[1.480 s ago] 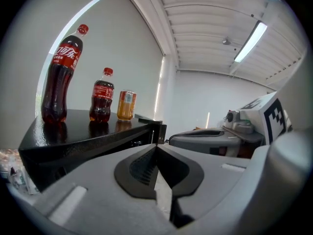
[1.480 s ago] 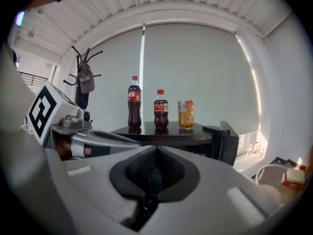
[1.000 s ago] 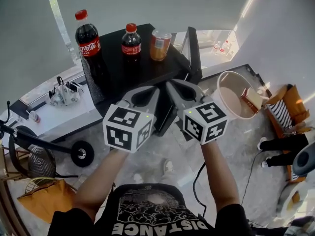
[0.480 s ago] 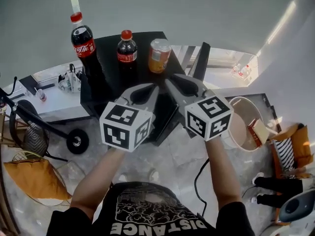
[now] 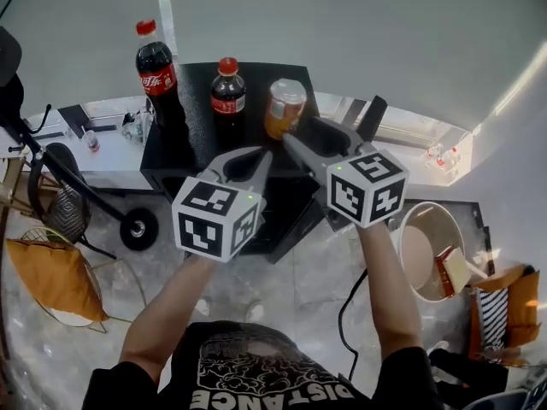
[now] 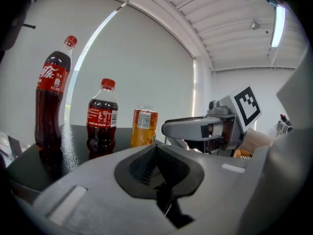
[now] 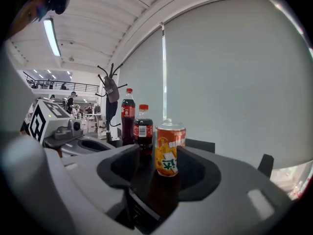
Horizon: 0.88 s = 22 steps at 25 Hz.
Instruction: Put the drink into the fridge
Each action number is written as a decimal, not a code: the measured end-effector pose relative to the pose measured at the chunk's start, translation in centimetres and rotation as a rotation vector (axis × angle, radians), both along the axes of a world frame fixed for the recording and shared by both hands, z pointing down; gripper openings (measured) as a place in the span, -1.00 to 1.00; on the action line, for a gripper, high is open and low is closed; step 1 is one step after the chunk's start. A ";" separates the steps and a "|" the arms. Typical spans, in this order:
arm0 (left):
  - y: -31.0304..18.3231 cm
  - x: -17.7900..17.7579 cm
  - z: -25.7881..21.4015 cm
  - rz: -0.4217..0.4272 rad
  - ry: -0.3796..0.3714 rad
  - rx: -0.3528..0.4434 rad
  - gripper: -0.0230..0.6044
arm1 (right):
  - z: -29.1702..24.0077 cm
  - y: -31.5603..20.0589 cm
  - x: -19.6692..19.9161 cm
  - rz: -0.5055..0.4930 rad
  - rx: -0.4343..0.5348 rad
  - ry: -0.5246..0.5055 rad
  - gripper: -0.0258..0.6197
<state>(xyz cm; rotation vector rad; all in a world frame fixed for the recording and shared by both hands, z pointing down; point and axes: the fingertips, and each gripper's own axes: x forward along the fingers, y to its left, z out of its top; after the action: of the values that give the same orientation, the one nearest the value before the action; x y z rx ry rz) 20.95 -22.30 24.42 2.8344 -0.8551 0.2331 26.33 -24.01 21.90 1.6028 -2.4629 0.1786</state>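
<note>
A pale blind (image 5: 359,24) backed the scene, with a grey stone floor (image 5: 291,263) below. A black counter (image 5: 192,109) stood against the blind. To its left were a white ledge (image 5: 102,156) and a wheeled stand (image 5: 137,227), and off to its right a white bucket (image 5: 432,254) sat well clear. The floor in front of the counter lay open.

The left tongs (image 5: 261,155) were pressed together with nothing in them, held low before the counter's front edge. The right tongs (image 5: 299,133) had just been opening; their jaws stood apart and gripped nothing.

Three drinks lined the counter's rear half, with bare top in front of them. The tall cola bottle (image 5: 156,68) stood near the left edge and the short cola bottle (image 5: 228,94) mid-way. The orange can (image 5: 284,109) stood rightmost, upright, just beyond the right tongs' tips and framed in their gap, untouched.
</note>
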 end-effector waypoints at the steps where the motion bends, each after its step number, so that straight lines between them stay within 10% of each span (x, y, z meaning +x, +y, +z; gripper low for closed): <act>1: -0.2 0.0 0.1 -0.013 -0.003 -0.001 -0.92 | 0.2 -0.4 0.3 -0.004 -0.008 -0.005 -0.19; 22: -2.2 -1.0 0.4 -0.192 -0.039 0.004 -0.92 | 0.7 -6.8 -0.5 -0.167 -0.084 -0.048 0.16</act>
<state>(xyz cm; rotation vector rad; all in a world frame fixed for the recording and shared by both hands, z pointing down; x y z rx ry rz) 19.98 -24.46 24.83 2.7353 -1.1286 0.2615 25.88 -30.81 22.63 1.3678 -2.5736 0.2936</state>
